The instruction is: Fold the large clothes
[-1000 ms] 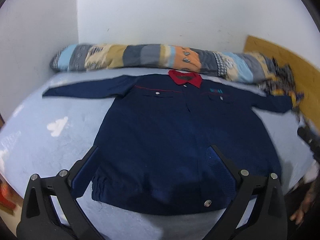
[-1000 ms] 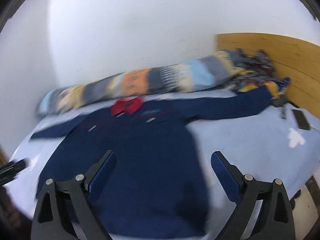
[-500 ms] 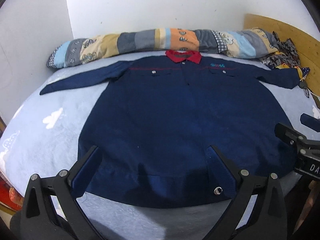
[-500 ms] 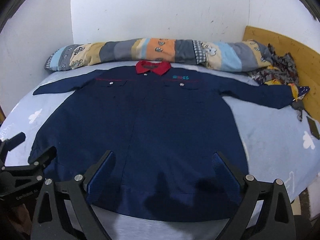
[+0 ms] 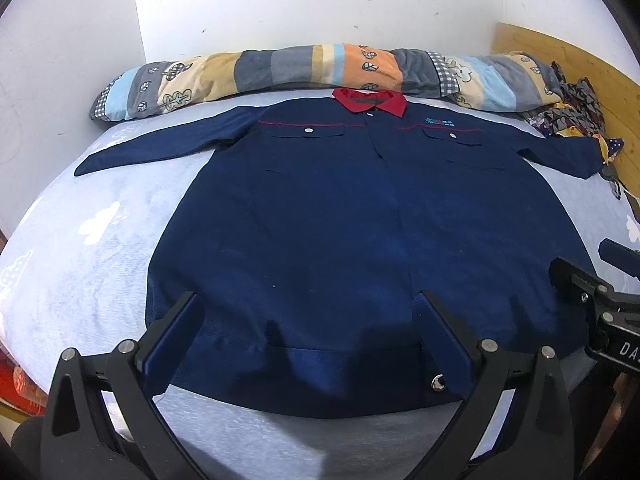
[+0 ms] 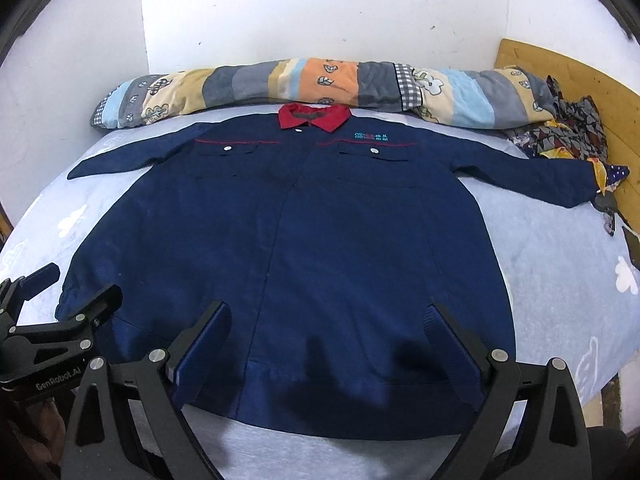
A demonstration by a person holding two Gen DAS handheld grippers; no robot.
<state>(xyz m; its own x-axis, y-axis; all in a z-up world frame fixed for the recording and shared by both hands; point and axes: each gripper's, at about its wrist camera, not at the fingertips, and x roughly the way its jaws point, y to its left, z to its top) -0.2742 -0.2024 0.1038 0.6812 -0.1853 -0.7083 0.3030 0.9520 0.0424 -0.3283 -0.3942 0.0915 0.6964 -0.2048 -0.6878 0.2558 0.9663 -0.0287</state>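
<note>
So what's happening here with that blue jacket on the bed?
A person holds a claw in each hand over a navy jacket spread flat, face up, sleeves out, on the bed. The left claw and right claw are both open above its hem, gripping nothing. No fold has been made yet.

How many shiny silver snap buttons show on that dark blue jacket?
4: one below the red collar, one on each chest pocket flap, one on the hem band. Others may hide under the placket.

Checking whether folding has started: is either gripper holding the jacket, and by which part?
Nothing is held. The left gripper and right gripper are open above the navy jacket's hem.
</note>
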